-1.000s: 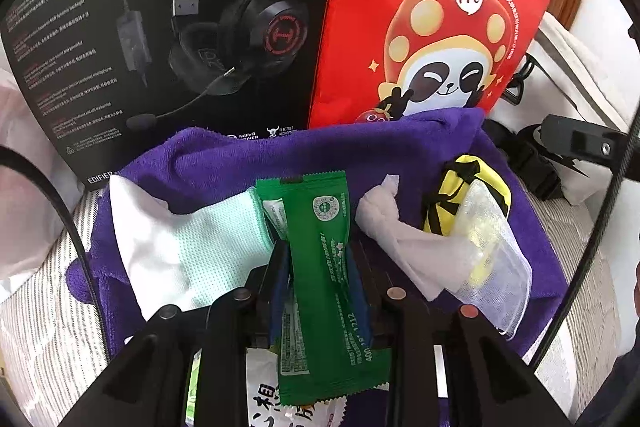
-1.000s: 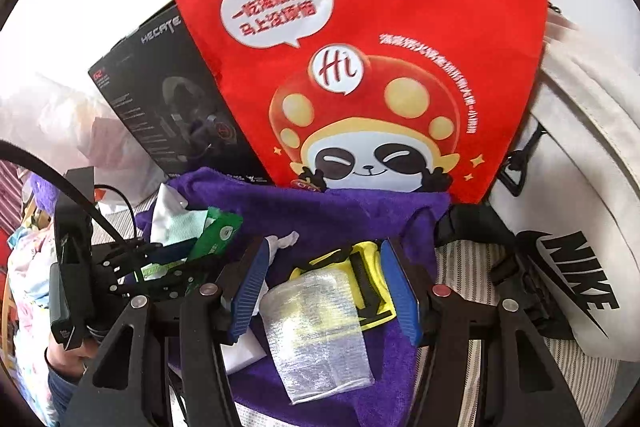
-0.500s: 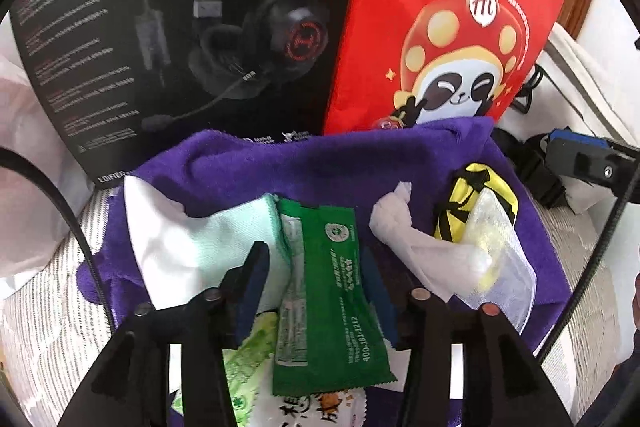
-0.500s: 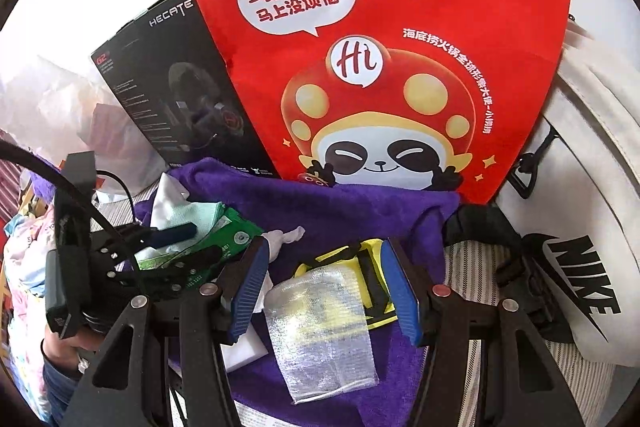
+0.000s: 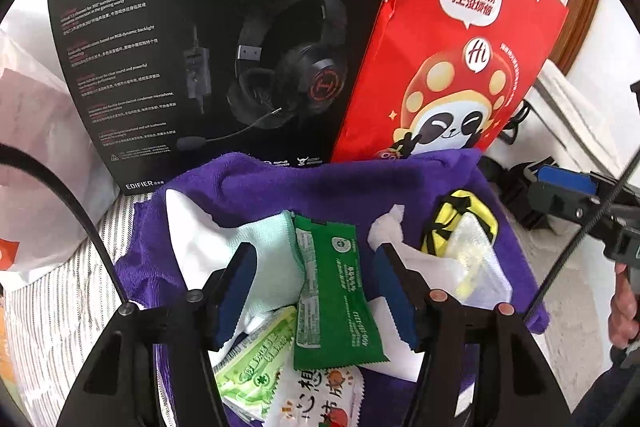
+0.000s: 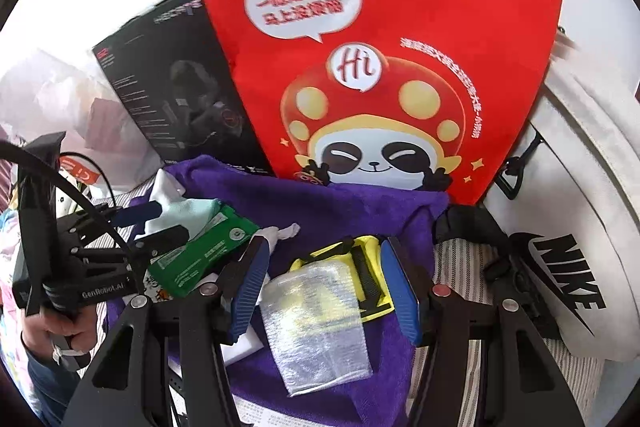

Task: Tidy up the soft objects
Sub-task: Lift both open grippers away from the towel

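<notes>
Released green sachet (image 5: 332, 291) lies lengthwise between tongs (image 5: 316, 291).

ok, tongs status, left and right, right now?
Left tongs: open, jaws just opened, flat green foil sachet lying loose between them.
Right tongs: open, straddling the clear bubble-wrap pouch, not pressing it.

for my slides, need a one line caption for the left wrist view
Left hand-held gripper, jaws just opened, over a green sachet on a purple towel.
</notes>
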A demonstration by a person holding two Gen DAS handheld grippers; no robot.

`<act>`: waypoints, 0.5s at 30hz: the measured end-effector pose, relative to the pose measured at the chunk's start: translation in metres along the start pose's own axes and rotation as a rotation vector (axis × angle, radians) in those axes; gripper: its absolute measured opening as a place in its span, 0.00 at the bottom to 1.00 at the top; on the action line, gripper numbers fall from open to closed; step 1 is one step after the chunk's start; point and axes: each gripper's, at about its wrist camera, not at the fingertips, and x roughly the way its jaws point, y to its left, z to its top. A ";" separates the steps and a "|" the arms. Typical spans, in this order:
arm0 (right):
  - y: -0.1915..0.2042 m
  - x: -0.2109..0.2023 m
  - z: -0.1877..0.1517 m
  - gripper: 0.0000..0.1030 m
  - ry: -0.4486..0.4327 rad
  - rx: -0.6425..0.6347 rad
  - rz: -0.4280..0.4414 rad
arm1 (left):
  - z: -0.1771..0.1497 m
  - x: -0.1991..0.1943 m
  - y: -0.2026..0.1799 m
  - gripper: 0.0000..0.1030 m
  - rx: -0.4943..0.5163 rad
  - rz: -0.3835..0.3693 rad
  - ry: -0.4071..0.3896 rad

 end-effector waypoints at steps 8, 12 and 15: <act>0.013 -0.029 -0.022 0.58 -0.047 0.033 0.019 | 0.004 -0.021 0.011 0.65 -0.011 -0.008 -0.007; 0.023 -0.039 -0.050 0.58 -0.010 0.021 -0.009 | 0.005 -0.030 0.012 0.65 -0.018 -0.013 -0.015; 0.032 -0.046 -0.077 0.58 0.021 0.034 0.008 | 0.005 -0.037 0.006 0.67 0.004 -0.005 -0.022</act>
